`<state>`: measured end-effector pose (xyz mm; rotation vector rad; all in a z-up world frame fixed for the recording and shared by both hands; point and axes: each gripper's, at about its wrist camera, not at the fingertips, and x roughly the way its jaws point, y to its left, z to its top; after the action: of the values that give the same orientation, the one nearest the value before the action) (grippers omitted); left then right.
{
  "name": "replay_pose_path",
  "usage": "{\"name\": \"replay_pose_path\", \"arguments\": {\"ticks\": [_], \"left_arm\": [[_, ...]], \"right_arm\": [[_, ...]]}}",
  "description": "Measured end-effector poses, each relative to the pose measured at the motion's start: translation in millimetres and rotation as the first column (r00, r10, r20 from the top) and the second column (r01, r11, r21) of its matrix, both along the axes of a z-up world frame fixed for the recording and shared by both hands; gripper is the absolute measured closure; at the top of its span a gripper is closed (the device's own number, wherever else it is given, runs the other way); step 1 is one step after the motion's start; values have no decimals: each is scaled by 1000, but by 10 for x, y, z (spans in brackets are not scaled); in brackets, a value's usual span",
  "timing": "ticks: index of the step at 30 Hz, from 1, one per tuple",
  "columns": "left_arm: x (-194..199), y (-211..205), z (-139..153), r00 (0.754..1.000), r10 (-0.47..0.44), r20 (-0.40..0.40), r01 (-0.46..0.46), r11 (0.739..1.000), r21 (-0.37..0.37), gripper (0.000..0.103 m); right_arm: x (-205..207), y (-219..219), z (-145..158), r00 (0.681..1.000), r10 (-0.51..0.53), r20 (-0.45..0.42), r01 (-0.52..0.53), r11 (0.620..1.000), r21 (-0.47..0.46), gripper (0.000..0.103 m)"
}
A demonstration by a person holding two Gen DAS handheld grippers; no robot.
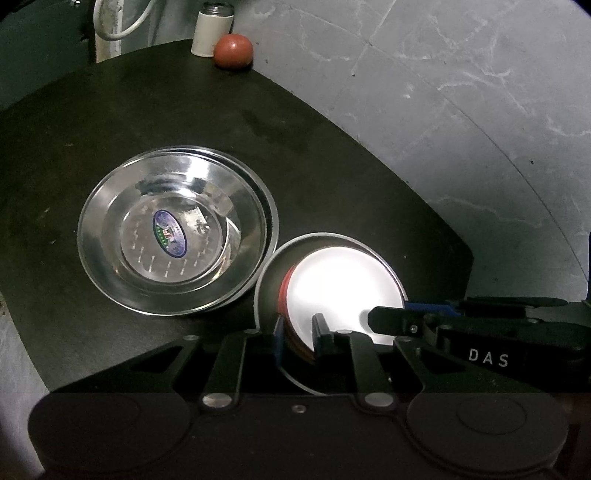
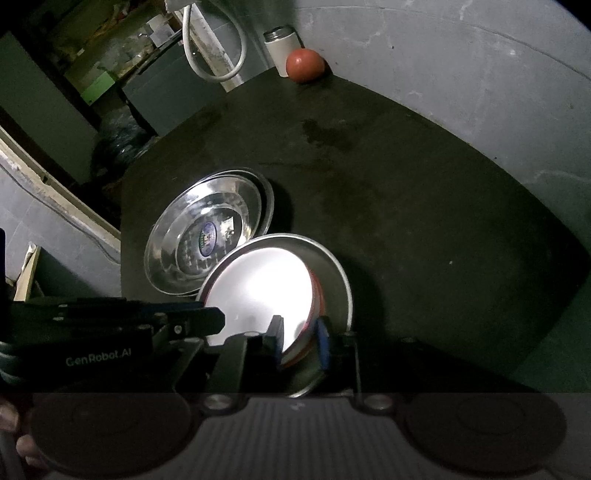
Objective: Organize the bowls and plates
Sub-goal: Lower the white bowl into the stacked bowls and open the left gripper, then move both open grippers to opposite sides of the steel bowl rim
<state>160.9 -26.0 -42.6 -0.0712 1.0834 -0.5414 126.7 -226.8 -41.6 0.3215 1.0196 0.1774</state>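
A stack of shiny steel plates [image 1: 173, 236] with a blue oval sticker lies on the dark round table [image 1: 147, 110]; it also shows in the right wrist view [image 2: 207, 229]. Beside it stands a steel plate [image 1: 332, 243] holding a white bowl with a red rim [image 1: 340, 284], also seen in the right wrist view [image 2: 258, 288]. My left gripper [image 1: 297, 339] is shut on the bowl's near rim. My right gripper [image 2: 299, 343] is shut on the bowl's rim from the other side. Each gripper shows in the other's view.
A red ball [image 1: 233, 51] and a white cylinder with a metal cap [image 1: 212, 29] stand at the table's far edge, by the grey marble wall [image 1: 443, 92]. A white hose [image 2: 214, 48] and cluttered shelves lie beyond the table's left side.
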Motion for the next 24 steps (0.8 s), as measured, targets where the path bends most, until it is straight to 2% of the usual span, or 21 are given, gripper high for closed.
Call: {"name": "replay_pose_path", "arguments": {"ticks": [5,8,13,17,19,22,24], "left_arm": [[-11,13,22,1000,10,4,-10,1000,8,86],[-28,30,49,1000,13,9,-13,1000,9,80],[-96,61,129,999,1,42,-2,1000,25,53],[-177,118,200,998,0,68,-3,999,45,44],[-221,138,239,996,5,86,-11,998,59,35],[-285,164,304,992,22,123,-33,995,90,24],[-324,181,344,989,40,142,-55,993,105,21]], "right_arm": [[-6,-9,16,1000,4,6,-4,1000,3,74],[-14,-14,29,1000,4,10,-4,1000,3,70],[-60,-48,99,999,3,39,-3,1000,-1,59],[-93,-95,140,998,-6,61,6,1000,0,54],[-110,-120,162,997,-10,73,10,1000,1,50],[-132,-137,188,996,-10,90,10,1000,1,42],[-143,-143,201,995,-10,101,10,1000,5,34]]}}
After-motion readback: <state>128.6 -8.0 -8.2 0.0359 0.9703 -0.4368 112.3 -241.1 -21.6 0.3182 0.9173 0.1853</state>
